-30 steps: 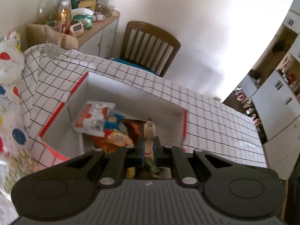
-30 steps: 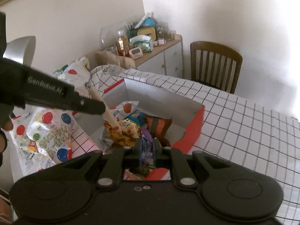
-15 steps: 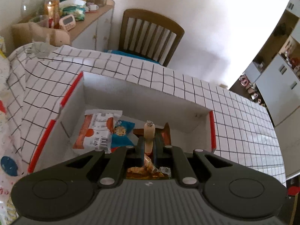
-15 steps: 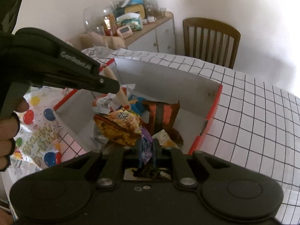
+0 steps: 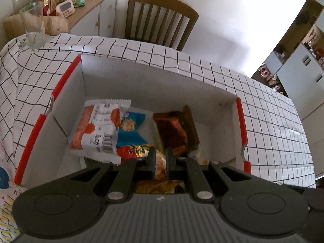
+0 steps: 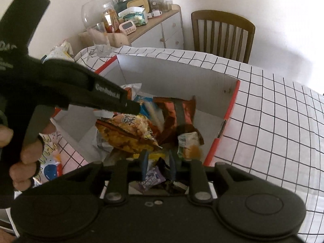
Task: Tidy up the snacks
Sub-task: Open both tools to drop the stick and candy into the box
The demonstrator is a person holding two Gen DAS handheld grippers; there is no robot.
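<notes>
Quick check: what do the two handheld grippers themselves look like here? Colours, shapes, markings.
Both are matte black plastic. Each wrist view shows a ribbed base plate with two round discs, silver pivot screws and angled linkage arms. The right gripper has blue pads on the inner faces of its jaws; the left gripper shows the same blue edging. Seen from the side, the left one has a pistol-style handle and white lettering along its body.

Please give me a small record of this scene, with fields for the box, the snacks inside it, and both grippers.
container: white box with red rim, on checked tablecloth
contents: several snack packets, among them a white-and-orange packet and a blue cookie packet
left gripper: shut on a yellow-orange packet, low in the box
right gripper: jaws just opening, purple packet between them, not pressed
</notes>
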